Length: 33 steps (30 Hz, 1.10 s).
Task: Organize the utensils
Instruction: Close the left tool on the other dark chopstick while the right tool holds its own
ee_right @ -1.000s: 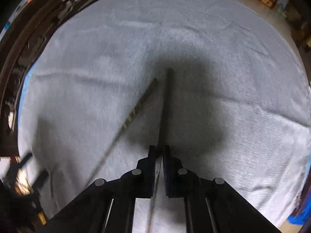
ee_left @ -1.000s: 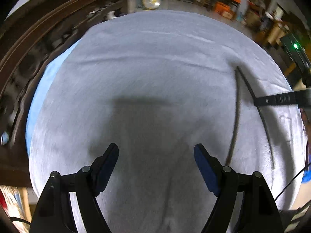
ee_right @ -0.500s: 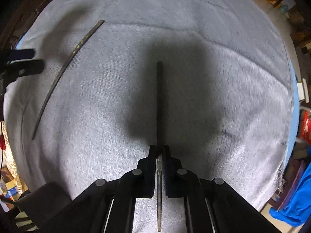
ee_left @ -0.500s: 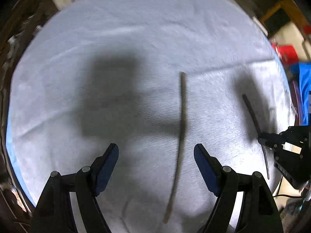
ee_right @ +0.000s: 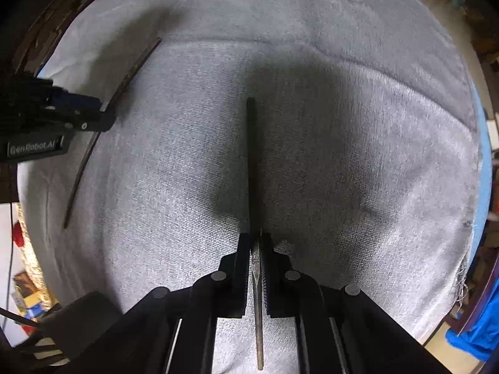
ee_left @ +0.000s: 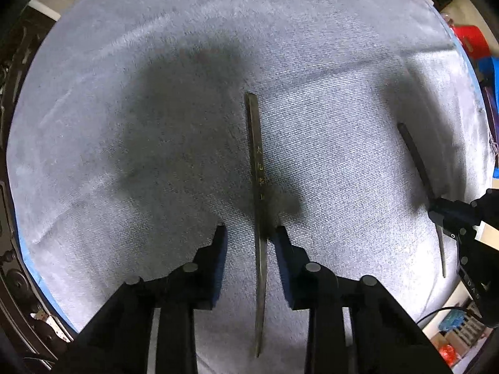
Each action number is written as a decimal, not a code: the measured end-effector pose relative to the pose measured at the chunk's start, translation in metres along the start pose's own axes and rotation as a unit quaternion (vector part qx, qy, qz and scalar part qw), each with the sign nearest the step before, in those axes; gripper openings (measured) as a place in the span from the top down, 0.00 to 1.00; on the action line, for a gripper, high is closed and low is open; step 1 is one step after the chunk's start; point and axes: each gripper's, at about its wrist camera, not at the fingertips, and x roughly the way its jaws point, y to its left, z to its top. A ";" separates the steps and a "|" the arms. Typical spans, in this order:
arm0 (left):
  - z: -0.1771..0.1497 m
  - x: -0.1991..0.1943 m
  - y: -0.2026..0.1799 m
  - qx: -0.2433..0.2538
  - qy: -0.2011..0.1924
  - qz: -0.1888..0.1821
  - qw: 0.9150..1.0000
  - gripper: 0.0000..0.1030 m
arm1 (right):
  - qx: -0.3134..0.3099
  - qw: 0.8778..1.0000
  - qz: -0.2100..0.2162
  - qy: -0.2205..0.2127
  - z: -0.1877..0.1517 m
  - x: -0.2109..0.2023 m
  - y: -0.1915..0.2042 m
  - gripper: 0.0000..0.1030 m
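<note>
Left gripper (ee_left: 249,233) narrowed around chopstick (ee_left: 258,168), seemingly not clamped.

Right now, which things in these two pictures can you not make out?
- Left wrist view: whether the left gripper touches the chopstick between its open fingers; the gold characters on it are too small to read.
- Right wrist view: the second chopstick is partly hidden inside the right gripper.
- Both views: the table under the grey towel is covered.
</note>
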 end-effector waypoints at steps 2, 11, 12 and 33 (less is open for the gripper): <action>0.007 0.002 -0.001 -0.006 0.003 -0.002 1.000 0.61 | 0.003 1.000 -0.007 -0.001 0.005 -0.002 -0.002 0.84; 0.013 0.004 -0.014 0.011 0.007 0.015 1.000 0.71 | -0.016 0.998 -0.049 0.028 0.033 0.003 0.011 0.75; 0.012 0.004 -0.016 0.020 0.010 0.015 1.000 0.92 | -0.020 0.998 -0.051 0.032 0.034 0.004 0.013 0.79; -0.006 0.015 0.008 0.006 0.016 -0.014 1.000 0.95 | -0.020 0.997 -0.056 0.055 0.044 0.007 0.028 0.93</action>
